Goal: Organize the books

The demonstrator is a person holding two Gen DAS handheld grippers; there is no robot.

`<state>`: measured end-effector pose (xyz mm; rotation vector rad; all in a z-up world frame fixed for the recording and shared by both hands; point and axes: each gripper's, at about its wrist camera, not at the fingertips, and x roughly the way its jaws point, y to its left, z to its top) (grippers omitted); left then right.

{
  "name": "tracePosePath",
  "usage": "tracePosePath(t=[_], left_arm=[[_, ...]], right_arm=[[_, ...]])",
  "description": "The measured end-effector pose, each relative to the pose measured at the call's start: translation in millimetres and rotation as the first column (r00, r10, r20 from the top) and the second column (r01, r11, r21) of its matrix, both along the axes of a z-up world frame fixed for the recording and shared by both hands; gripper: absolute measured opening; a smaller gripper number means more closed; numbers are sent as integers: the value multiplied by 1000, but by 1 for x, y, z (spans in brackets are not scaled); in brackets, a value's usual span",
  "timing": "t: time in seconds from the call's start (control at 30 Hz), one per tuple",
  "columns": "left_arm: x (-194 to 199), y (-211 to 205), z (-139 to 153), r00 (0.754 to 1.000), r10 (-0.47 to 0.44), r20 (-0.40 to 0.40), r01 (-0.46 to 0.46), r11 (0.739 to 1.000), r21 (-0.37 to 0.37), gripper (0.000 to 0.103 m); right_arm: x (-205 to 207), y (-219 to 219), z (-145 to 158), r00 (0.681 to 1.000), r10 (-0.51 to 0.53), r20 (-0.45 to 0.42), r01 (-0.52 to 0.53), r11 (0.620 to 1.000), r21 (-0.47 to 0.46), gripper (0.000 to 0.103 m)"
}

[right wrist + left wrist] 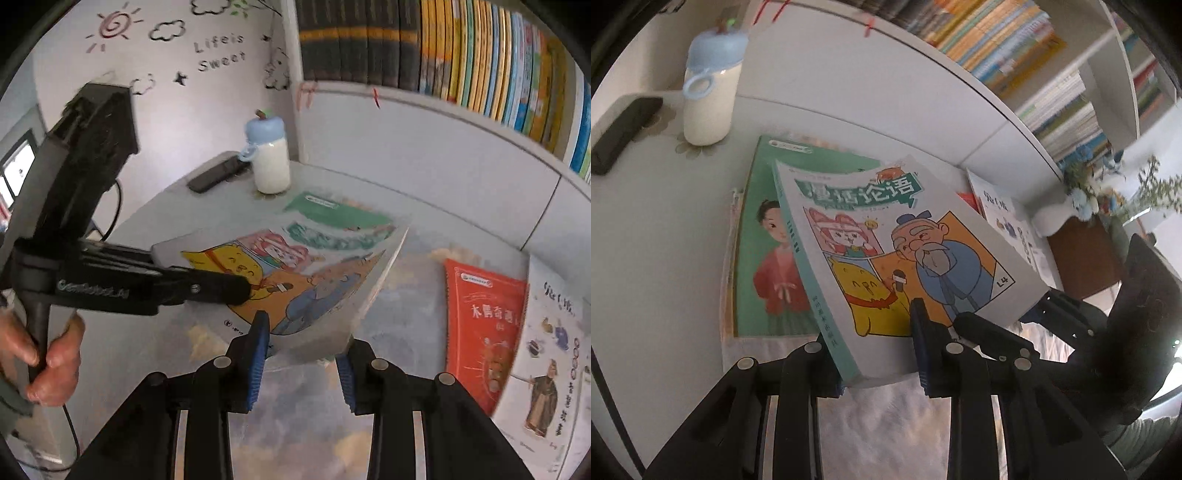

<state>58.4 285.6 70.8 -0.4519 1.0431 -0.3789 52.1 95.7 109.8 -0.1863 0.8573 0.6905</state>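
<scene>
- Both tools clamped the comic book (901,258): left tool (877,354) at spine corner, right tool (301,354) at page-edge corner.
- Book hung tilted above green book (757,258) on table (665,240).

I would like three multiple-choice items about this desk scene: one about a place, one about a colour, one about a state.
1. Where does the bottle stand?
A. beside the dark flat case on the desk
B. on the bookshelf
C. on the red book

2. What colour is the bottle's cap?
A. red
B. light blue
C. black

3. How is the comic book held?
A. lying flat, untouched
B. by one tool only
C. lifted, gripped by the left tool and right tool

Key: A, bottle and case share the desk corner; B, the cap looks pale blue; C, both tools clamp its edges.
</scene>
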Motion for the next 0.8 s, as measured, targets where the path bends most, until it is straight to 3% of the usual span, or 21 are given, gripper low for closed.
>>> tracePosePath(t=[0.2, 0.43, 0.6, 0.8], left_arm=[[15, 16, -19, 999, 27, -18, -28, 999, -37, 24], [28, 36, -39, 995, 80, -57, -83, 995, -55, 24], [35, 45, -43, 990, 118, -71, -120, 992, -33, 24], [32, 52, -34, 987, 141, -73, -137, 989, 58, 29]], right_arm=[[36, 13, -23, 994, -50, -93, 50, 999, 5, 35], [51, 28, -43, 991, -35, -126, 33, 999, -18, 35], [47, 32, -59, 987, -47, -156, 43, 999, -28, 36], [39, 31, -68, 988, -42, -151, 35, 998, -52, 36]])
